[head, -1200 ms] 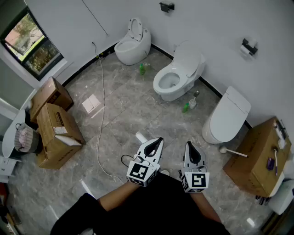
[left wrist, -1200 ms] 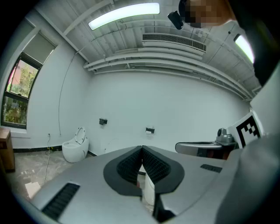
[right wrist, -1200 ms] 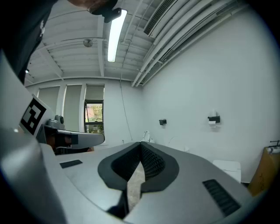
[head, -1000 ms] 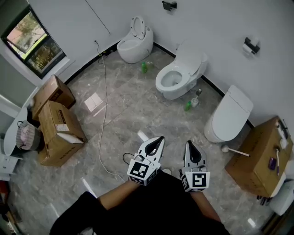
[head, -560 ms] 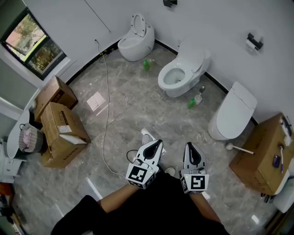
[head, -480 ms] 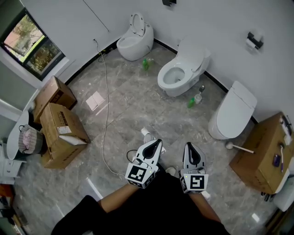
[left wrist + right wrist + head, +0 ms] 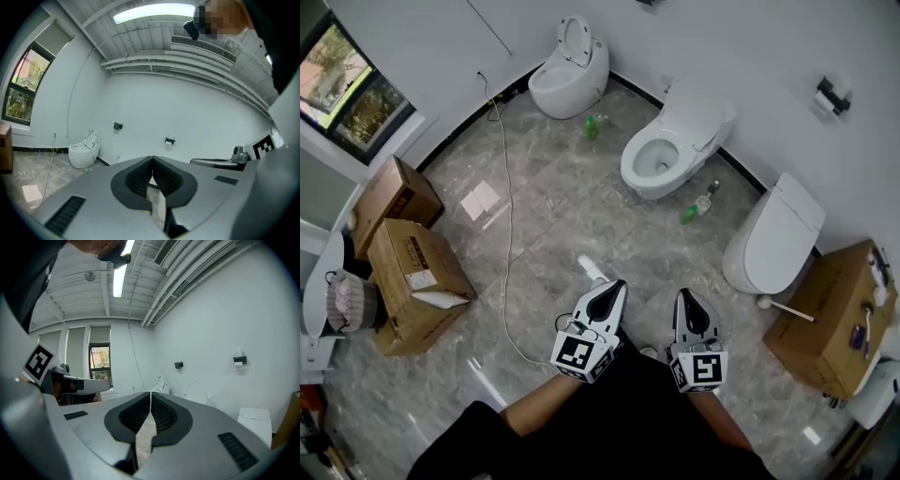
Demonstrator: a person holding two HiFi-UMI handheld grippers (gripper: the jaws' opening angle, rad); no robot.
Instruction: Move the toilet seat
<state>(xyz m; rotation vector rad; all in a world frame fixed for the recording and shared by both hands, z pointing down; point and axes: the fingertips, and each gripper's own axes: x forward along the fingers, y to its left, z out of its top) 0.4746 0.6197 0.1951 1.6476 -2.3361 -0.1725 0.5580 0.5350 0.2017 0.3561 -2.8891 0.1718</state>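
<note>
Three white toilets stand along the far wall in the head view. The middle toilet (image 7: 659, 159) has its bowl open and its seat and lid (image 7: 701, 114) raised. The round toilet (image 7: 569, 75) at the back left is open too, and the right toilet (image 7: 773, 236) has its lid down. My left gripper (image 7: 615, 286) and right gripper (image 7: 686, 298) are side by side low in the frame, well short of the toilets. Both are shut and hold nothing. In the gripper views the left gripper (image 7: 152, 159) and right gripper (image 7: 150, 393) show their pads pressed together.
Cardboard boxes (image 7: 411, 281) stand at the left and another box (image 7: 827, 321) at the right. A white cable (image 7: 508, 216) runs across the marble floor. Green bottles (image 7: 593, 125) (image 7: 689, 214) and a toilet brush (image 7: 783, 309) lie near the toilets.
Both grippers have moved forward with the person and stay shut. The scene has shifted in the head view, and the boxes and window now sit nearer the left edge.
</note>
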